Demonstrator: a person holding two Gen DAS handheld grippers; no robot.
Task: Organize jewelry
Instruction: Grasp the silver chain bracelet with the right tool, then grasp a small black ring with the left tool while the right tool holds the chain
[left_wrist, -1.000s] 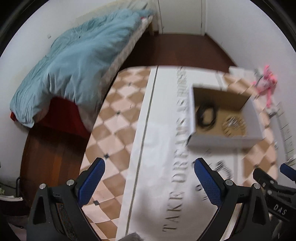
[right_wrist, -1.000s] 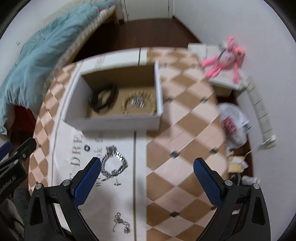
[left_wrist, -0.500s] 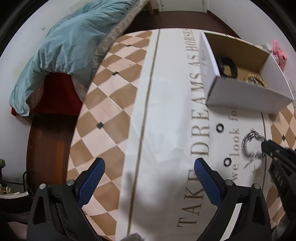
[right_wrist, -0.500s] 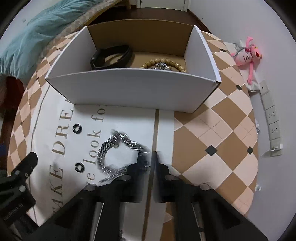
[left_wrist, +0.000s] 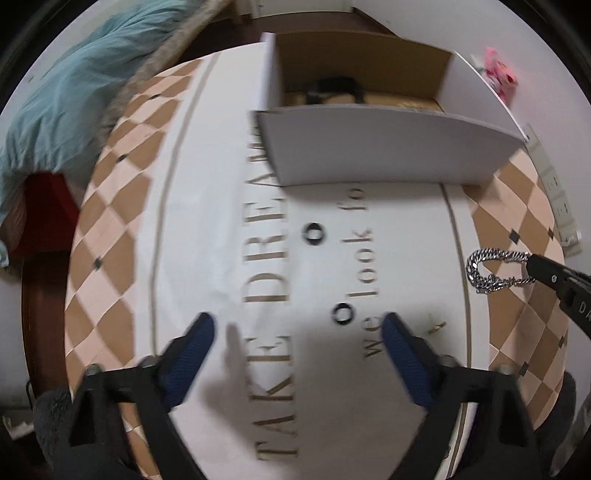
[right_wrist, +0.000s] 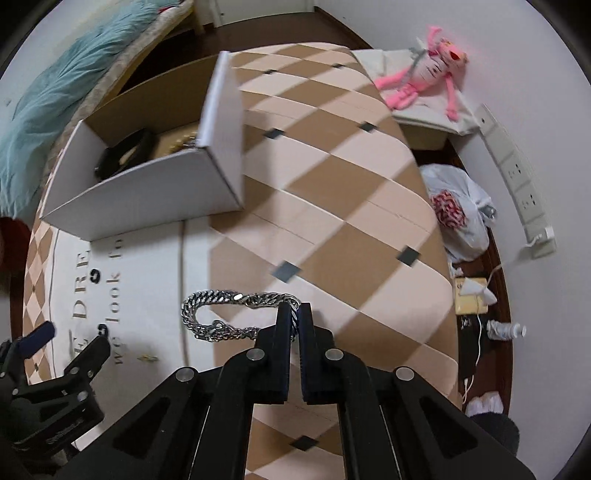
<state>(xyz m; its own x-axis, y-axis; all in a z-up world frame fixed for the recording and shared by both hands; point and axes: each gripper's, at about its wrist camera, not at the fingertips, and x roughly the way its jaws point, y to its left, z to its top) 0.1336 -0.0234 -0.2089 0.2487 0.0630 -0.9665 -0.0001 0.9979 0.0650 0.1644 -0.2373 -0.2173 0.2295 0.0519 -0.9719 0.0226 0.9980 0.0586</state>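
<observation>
My right gripper (right_wrist: 294, 309) is shut on a silver chain bracelet (right_wrist: 221, 314) and holds it above the table; the bracelet (left_wrist: 491, 271) also shows at the right of the left wrist view, hanging from the right gripper (left_wrist: 532, 264). My left gripper (left_wrist: 295, 328) is open and empty, low over the white cloth. Two small black rings (left_wrist: 314, 233) (left_wrist: 343, 313) lie on the cloth ahead of it. An open white cardboard box (left_wrist: 380, 147) stands beyond, holding a black band (right_wrist: 125, 153) and beads (right_wrist: 181, 144).
A small gold earring (left_wrist: 437, 325) lies on the cloth to the right of the near ring. The table has a checkered top (right_wrist: 332, 184). A bed with a teal blanket (left_wrist: 66, 92) is at the left. A pink toy (right_wrist: 428, 74) and a plastic bag (right_wrist: 458, 214) lie at the right.
My right gripper has shut on the silver bracelet and lifted it off the cloth to the right. My left gripper has moved forward and right, towards the rings and box.
</observation>
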